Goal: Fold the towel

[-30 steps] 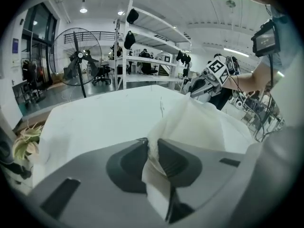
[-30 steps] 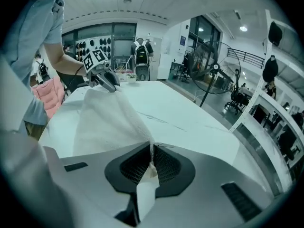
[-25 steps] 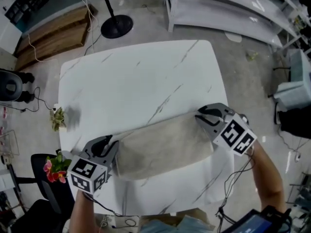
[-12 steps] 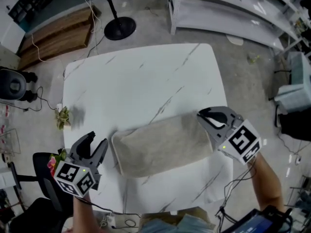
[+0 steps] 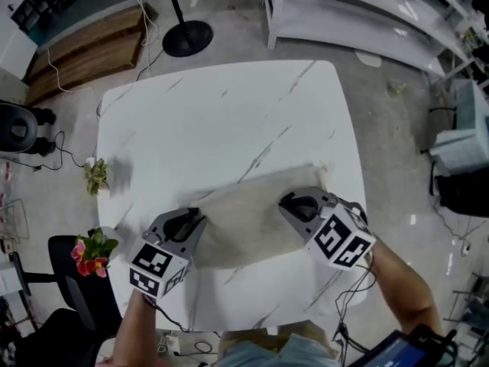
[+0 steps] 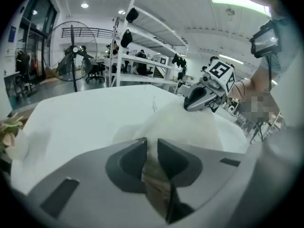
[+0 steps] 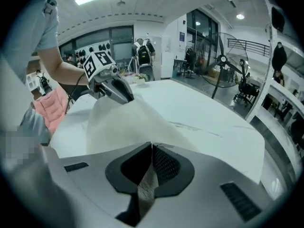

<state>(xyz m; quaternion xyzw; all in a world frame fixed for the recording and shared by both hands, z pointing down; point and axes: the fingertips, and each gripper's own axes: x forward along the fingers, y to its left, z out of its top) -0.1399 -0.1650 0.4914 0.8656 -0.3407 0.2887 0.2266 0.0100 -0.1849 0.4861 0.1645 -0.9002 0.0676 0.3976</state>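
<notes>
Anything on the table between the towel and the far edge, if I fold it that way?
Nothing visible does. The left tongs, whose jaws have just been closing on cloth, and the right tongs both pinch the towel; the table beyond it shows only bare marble.

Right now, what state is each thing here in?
towel, pinched at both ends, rest lying on the table
left gripper, shut on towel; jaws have just been closing, towel between them
right gripper, shut on towel
</notes>
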